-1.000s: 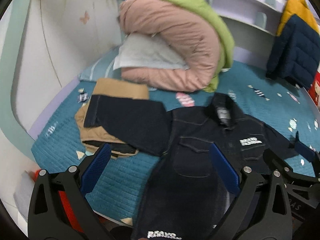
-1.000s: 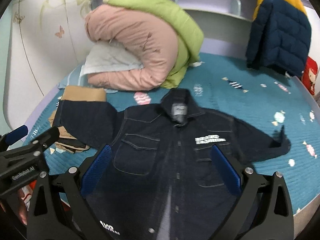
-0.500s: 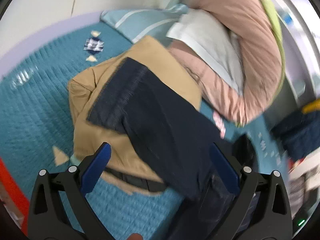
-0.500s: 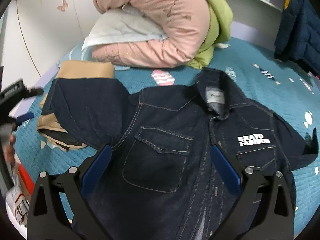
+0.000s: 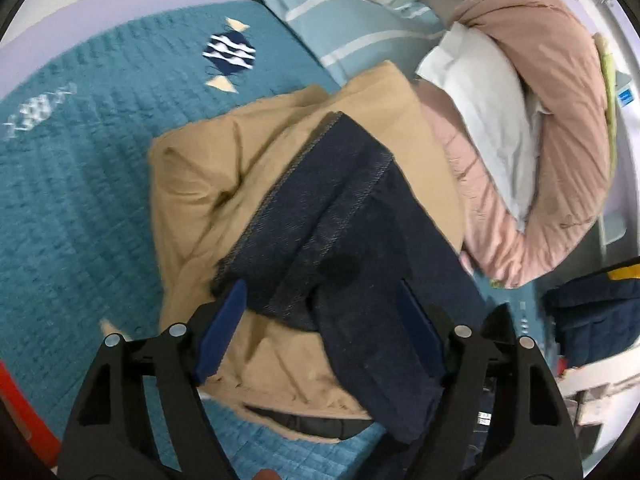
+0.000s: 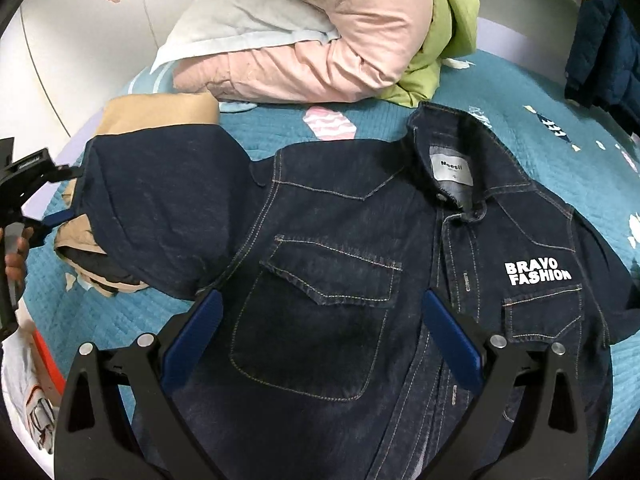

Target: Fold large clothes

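Left wrist view: my left hand-held gripper [image 5: 320,332] gapes over the denim jacket's [image 6: 360,260] sleeve cuff [image 5: 320,208], draped on tan clothes [image 5: 224,184] at the bed's [image 5: 72,208] left edge. I'd pinch the hem squarely. Right hand-held gripper [image 6: 320,336] hovers apart above the chest.

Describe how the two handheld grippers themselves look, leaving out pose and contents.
Both look alike. The left gripper and the right gripper have matte black angular frames with triangular cut-outs, round silver screw heads at the joints and flat blue pads on the fingers. In the right view the left gripper's body carries small white lettering, too small to read. No cables show.
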The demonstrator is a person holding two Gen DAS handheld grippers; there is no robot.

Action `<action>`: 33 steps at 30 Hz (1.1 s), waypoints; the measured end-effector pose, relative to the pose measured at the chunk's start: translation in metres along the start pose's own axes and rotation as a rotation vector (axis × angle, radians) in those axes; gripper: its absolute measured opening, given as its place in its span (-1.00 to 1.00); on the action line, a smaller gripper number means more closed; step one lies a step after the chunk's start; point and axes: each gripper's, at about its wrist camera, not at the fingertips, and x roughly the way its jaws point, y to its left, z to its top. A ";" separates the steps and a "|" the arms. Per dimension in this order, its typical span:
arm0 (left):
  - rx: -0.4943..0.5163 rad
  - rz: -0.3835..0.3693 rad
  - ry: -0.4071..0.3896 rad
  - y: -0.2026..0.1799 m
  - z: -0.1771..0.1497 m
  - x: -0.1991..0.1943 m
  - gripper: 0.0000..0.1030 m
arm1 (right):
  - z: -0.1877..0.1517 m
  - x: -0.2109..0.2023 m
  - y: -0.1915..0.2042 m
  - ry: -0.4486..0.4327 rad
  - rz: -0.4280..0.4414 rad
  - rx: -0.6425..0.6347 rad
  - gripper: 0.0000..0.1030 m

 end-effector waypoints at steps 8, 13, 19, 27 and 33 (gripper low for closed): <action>0.057 0.097 0.021 -0.006 -0.001 0.026 0.44 | 0.009 0.018 0.009 -0.044 0.009 -0.015 0.86; 0.040 0.086 0.007 0.007 0.008 0.027 -0.36 | 0.012 0.024 0.013 -0.058 0.056 -0.014 0.63; 0.141 0.058 -0.052 -0.015 0.007 0.005 -0.63 | 0.009 0.041 0.018 0.011 0.144 0.001 -0.05; 0.269 -0.105 -0.167 -0.078 -0.004 -0.056 -0.65 | 0.005 0.067 0.020 0.076 0.262 0.039 -0.84; 0.412 -0.229 -0.196 -0.141 -0.028 -0.092 -0.64 | 0.004 0.101 0.038 0.155 0.374 0.056 -0.92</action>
